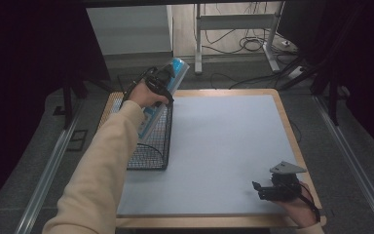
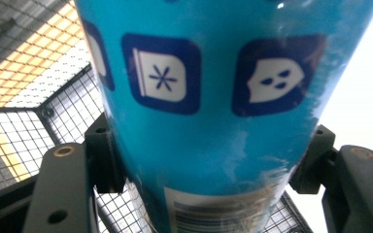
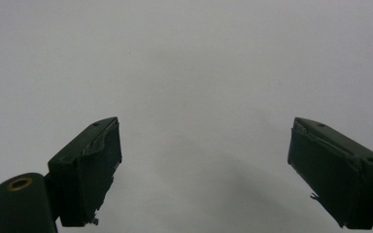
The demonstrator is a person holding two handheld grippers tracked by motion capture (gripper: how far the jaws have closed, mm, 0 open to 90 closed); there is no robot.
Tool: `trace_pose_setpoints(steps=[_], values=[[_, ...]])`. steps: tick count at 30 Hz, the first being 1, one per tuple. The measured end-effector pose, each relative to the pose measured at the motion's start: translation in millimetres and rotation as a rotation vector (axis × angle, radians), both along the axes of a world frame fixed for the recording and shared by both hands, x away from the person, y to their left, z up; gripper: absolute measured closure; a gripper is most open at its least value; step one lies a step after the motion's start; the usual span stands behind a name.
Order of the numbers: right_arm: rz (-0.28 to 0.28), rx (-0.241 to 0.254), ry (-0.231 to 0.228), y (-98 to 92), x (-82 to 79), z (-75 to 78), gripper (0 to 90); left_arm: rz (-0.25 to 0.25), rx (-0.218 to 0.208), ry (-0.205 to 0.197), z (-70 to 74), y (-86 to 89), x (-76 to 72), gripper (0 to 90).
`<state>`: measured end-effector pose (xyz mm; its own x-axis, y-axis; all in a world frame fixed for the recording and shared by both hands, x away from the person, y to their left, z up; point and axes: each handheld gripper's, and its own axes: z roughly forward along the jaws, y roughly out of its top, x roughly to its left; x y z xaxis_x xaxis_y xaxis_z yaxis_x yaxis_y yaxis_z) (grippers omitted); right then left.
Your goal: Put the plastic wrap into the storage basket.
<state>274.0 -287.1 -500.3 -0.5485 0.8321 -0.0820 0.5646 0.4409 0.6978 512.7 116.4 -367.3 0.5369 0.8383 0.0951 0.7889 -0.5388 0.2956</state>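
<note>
The left gripper [image 1: 161, 84] is clamped across a tall blue glossy cylindrical canister [image 1: 163, 97] with white icon squares and a barcode label, holding it tilted with its lower end inside the black wire-mesh basket [image 1: 152, 151] at the pale mat's left edge. Because the jaws pinch a smooth, rounded wall, the canister could slip or swivel, catch the basket's rim and tip the light basket. Well right of the basket, the right gripper [image 1: 259, 190] rests near the table's front edge, jaws spread wide and empty.
</note>
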Motion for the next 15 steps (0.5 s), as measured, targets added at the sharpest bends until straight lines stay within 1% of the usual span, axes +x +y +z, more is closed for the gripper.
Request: trace_pose_setpoints(steps=[4,5,6,10,11,13,14,15], values=[[-0.002,0.001,-0.001,-0.1,0.1,-0.4,12.3,0.010,0.019,-0.003,-11.0,4.6,3.0,31.6],[0.000,-0.001,0.000,-0.2,0.2,-0.6,12.3,0.010,0.019,-0.003,-11.0,4.6,3.0,31.6],[-0.001,0.000,0.001,-0.1,0.1,-0.7,12.4,0.016,0.024,0.002,-15.9,7.1,4.7,31.6],[0.001,-0.002,0.000,0.2,0.3,-1.0,12.3,0.021,0.033,0.008,-24.8,10.6,8.4,31.6],[0.001,-0.002,0.000,0.2,0.3,-1.0,12.3,0.021,0.033,0.008,-24.8,10.6,8.4,31.6],[0.001,-0.003,0.000,0.1,0.5,-1.1,12.3,0.028,0.039,0.017,-30.0,11.4,11.0,31.6],[0.000,-0.004,0.001,-0.1,0.5,-1.1,12.3,0.031,0.041,0.021,-35.8,11.9,13.1,31.6],[-0.001,-0.005,0.001,-0.3,0.5,-1.2,12.3,0.030,0.046,0.027,-38.2,12.0,14.1,31.6]])
